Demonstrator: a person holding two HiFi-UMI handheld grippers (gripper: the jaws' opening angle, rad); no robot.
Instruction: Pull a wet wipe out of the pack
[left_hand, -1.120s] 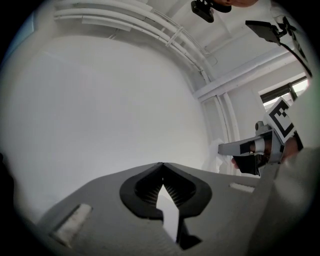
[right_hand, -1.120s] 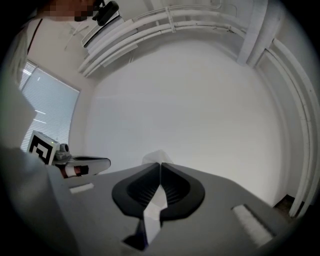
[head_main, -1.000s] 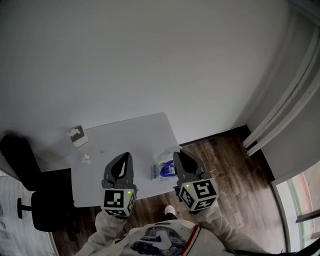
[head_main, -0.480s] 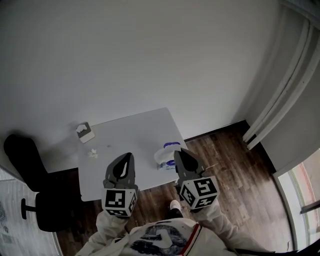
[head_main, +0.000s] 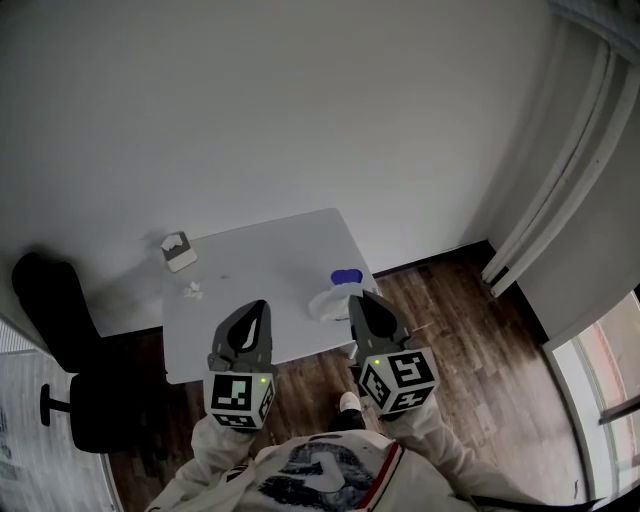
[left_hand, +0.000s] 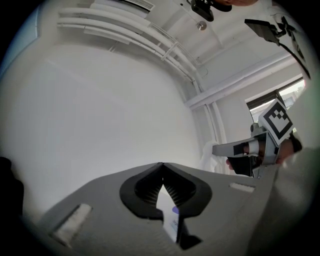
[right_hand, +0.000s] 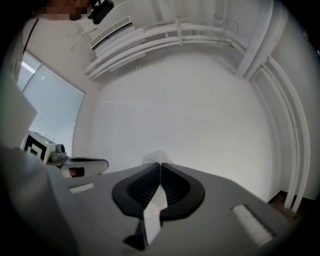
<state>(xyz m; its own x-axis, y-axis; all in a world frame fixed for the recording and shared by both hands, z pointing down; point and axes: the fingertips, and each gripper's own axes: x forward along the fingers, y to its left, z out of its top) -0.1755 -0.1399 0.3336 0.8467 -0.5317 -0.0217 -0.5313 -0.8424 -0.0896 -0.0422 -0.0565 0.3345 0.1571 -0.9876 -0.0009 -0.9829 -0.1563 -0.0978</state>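
Wipe pinched in the right hand-held gripper (right_hand: 160, 164), pack (head_main: 346, 278) just past its tips!

The right jaws are pressed tight on a white wipe (right_hand: 151, 212), which pokes out in a tuft beyond the tips and trails back between the ribbed pads. The pack, blue lid showing, is right in front of that gripper, over the right side of the table (head_main: 260, 260); I can't tell whether it rests there or hangs from the wipe. The left hand-held gripper (left_hand: 162, 164) is level alongside, well apart from the pack, jaws pressed together at the tips. Far ahead of it on the table are a small box (head_main: 178, 250) and a white scrap (head_main: 193, 290).
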